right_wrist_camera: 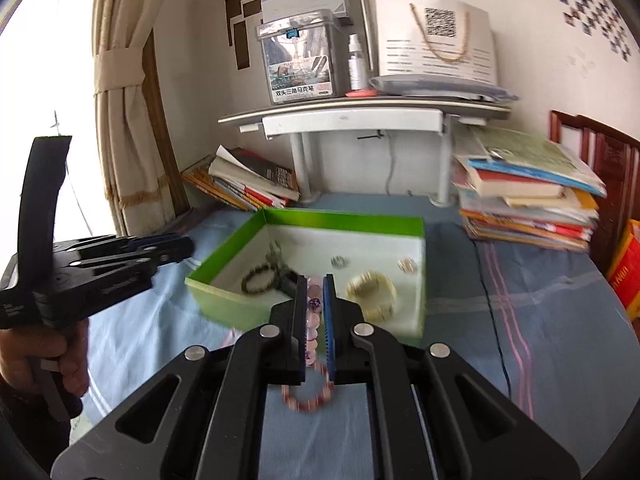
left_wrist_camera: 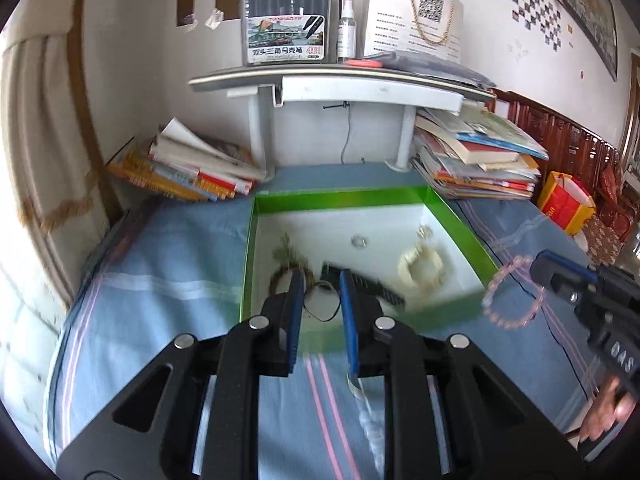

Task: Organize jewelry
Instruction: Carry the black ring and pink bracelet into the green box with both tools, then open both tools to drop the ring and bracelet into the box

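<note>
A green box [left_wrist_camera: 249,248] with a white floor holds a dark bead bracelet [right_wrist_camera: 260,279], a cream bracelet [left_wrist_camera: 422,266], a black watch strap [left_wrist_camera: 368,283], a silver ring [left_wrist_camera: 359,241] and a small earring [left_wrist_camera: 424,232]. My right gripper [right_wrist_camera: 314,280] is shut on a pink bead bracelet [right_wrist_camera: 314,320] that hangs in the air just right of the box's near corner; it also shows in the left wrist view [left_wrist_camera: 512,292]. My left gripper [left_wrist_camera: 320,280] is open and empty, hovering at the box's front edge.
The box [right_wrist_camera: 224,284] sits on a blue striped cloth [left_wrist_camera: 168,280]. Stacks of books lie at back left [left_wrist_camera: 192,168] and back right [left_wrist_camera: 480,160]. A grey shelf [left_wrist_camera: 340,76] carries a marker case [left_wrist_camera: 286,16], a spray bottle and a paper bag.
</note>
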